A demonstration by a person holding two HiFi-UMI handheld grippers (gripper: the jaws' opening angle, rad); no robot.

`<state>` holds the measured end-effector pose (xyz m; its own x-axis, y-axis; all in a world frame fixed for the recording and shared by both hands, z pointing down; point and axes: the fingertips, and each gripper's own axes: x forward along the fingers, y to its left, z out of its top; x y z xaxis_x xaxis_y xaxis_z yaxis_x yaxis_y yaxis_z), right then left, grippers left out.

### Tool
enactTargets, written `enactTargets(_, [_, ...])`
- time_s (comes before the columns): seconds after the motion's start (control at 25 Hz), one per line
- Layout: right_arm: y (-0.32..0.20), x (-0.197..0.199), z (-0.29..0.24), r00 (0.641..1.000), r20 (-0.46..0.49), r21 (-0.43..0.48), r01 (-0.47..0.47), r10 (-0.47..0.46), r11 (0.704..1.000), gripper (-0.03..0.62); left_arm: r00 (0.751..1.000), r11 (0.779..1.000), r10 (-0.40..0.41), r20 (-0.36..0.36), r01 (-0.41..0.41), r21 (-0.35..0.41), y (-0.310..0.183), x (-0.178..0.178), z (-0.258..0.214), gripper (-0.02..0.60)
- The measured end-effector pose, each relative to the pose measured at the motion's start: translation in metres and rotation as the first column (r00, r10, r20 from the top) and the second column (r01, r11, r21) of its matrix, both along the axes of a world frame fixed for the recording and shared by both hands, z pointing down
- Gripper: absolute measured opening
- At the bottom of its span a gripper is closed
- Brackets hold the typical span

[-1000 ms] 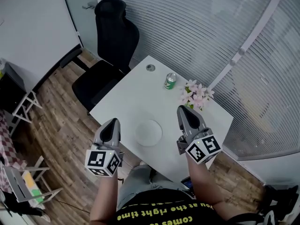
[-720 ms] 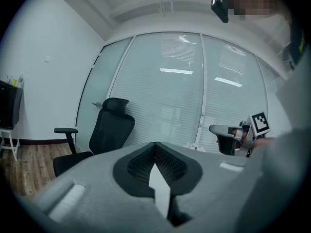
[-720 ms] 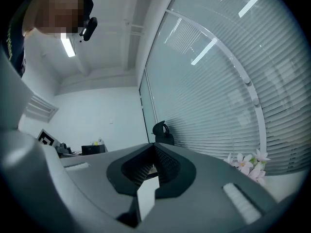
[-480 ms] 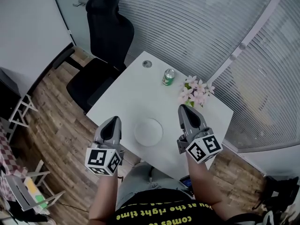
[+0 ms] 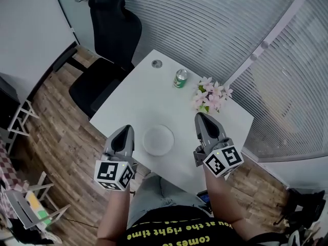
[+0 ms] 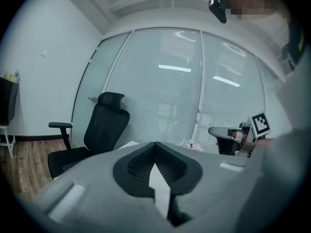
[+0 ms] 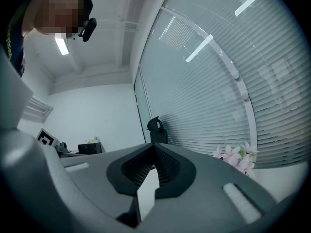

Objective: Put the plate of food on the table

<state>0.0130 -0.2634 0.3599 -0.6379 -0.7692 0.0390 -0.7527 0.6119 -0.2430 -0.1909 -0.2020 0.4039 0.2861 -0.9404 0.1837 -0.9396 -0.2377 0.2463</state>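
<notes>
Plate point(image 5: 158, 140) lies between left hand-held gripper point(image 5: 124, 132) and right hand-held gripper point(image 5: 201, 118) — both pressed together.

plate point(image 5: 159, 140): contents perhaps too small to tell | can point(image 5: 180, 78): label too small to read

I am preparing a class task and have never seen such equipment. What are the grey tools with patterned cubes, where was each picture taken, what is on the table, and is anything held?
A person holds a two-jaw gripper in each hand: the left gripper and the right gripper; the cubes belong to them. One picture comes from a head camera looking steeply down; the other two from cameras riding on each gripper, looking along its jaws. On the white table stand a white plate, seemingly empty, a green can and pink flowers. Both grippers are shut and hold nothing.
</notes>
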Motion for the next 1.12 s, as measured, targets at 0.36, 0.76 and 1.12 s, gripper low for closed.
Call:
enactTargets(0.36, [-0.006, 0.026, 0.001, 1.0, -0.017, -0.001, -0.026, 0.026, 1.0, 0.006, 1.0, 1.0, 0.031, -0.002, -0.031, 0.003, -0.012, 0.023, -0.001, 0.0])
enactTargets(0.76, [-0.011, 0.057, 0.023, 0.997, -0.033, -0.045, -0.071, 0.07, 0.996, 0.006, 0.996, 0.995, 0.092, -0.002, -0.092, -0.029, -0.027, 0.057, 0.012, 0.0])
enactTargets(1.12, [-0.018, 0.075, 0.068, 0.994, -0.075, -0.111, -0.089, 0.081, 0.99, 0.009, 0.993, 0.991, 0.117, -0.003, -0.117, -0.067, -0.038, 0.079, 0.033, 0.0])
